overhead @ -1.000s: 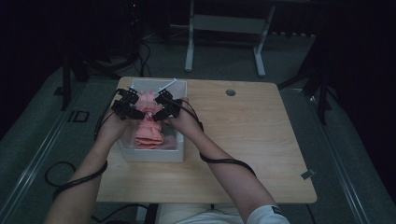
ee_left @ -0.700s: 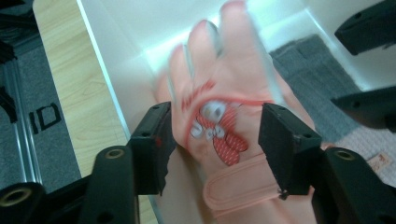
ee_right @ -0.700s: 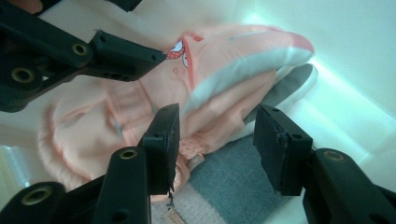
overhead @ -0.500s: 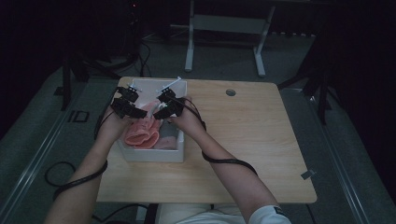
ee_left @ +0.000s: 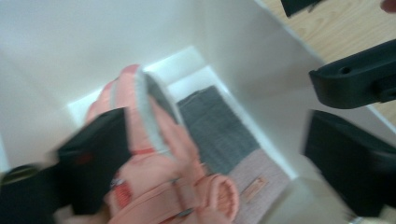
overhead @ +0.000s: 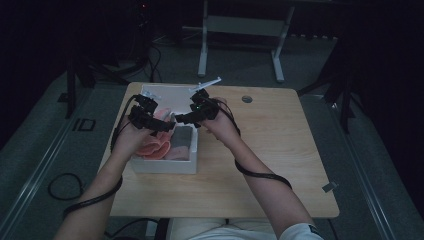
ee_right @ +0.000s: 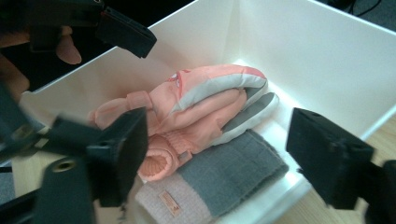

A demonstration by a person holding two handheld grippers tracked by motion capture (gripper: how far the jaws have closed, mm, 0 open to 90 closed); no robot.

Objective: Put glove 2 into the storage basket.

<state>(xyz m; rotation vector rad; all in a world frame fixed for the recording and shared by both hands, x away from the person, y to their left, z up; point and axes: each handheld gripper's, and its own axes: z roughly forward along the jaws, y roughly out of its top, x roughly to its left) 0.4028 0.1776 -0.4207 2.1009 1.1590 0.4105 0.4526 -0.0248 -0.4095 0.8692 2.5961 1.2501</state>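
High view: the left gripper (overhead: 167,126) hangs over the white box (overhead: 162,166) near the table's (overhead: 280,165) left edge, jaws just spread wide and empty above the pink mittens (overhead: 154,148) inside, the right gripper (overhead: 181,119) likewise opened over the box, bare tabletop stretching rightward.

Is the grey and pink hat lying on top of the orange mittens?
No, the orange mittens lie partly on the hat inside the white box.

dim high view, gripper views blurred w/ motion
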